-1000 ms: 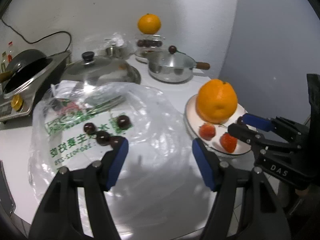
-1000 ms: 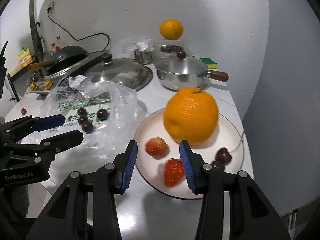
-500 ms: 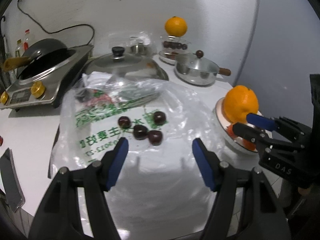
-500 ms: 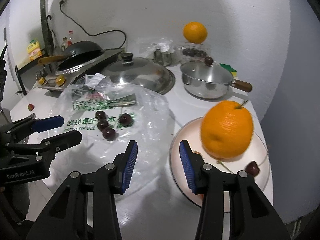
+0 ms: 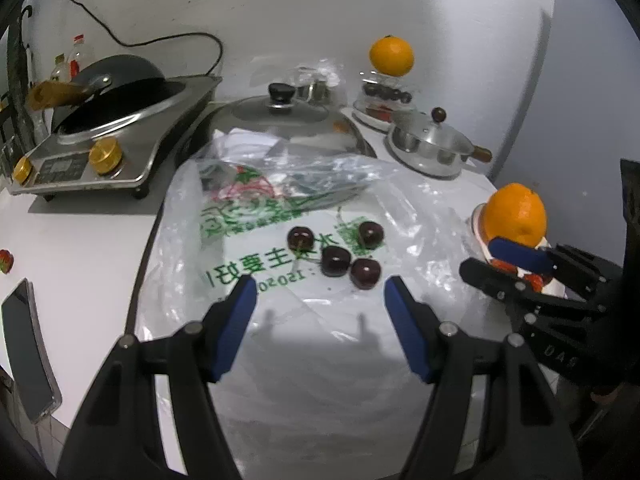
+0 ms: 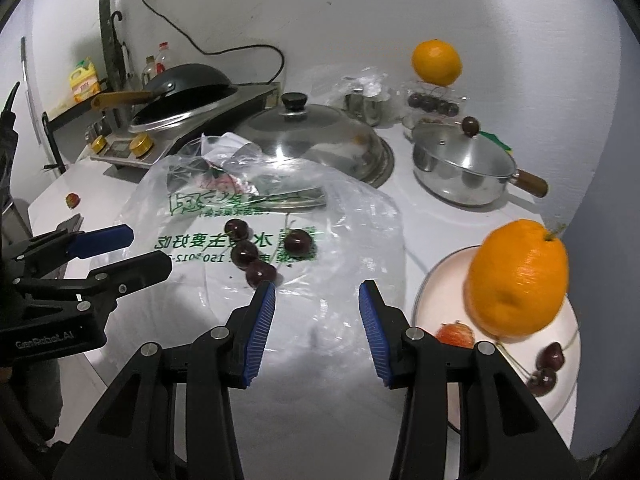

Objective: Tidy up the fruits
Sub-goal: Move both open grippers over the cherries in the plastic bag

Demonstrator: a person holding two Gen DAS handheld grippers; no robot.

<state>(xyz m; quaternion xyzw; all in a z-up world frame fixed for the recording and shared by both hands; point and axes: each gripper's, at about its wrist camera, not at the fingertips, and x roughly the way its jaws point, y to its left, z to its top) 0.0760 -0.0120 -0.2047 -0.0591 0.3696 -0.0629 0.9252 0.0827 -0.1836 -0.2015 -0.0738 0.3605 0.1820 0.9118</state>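
From the left wrist view, the left gripper (image 5: pixel 320 292) hangs with its blue-padded jaws spread wide and nothing between them, just short of four dark cherries (image 5: pixel 335 258) lying on a clear plastic bag (image 5: pixel 280 240) with green print, spread over the white counter (image 5: pixel 80 240). To the right, an orange (image 5: pixel 514 214) sits on a plate (image 5: pixel 478 222) near the counter's edge, partly hidden by the right gripper (image 5: pixel 500 260) — its jaws stand apart and empty. From the right wrist view, the right gripper (image 6: pixel 317 294) is moderately open over the bag (image 6: pixel 352 240), holding nothing; the cherries (image 6: pixel 260 254) lie just beyond its left pad. The plate (image 6: pixel 568 328) at the right carries the orange (image 6: pixel 518 278), a strawberry (image 6: pixel 454 334) and two more cherries (image 6: pixel 548 364). The left gripper (image 6: pixel 132 252) shows at the left edge, jaws parted — empty too.
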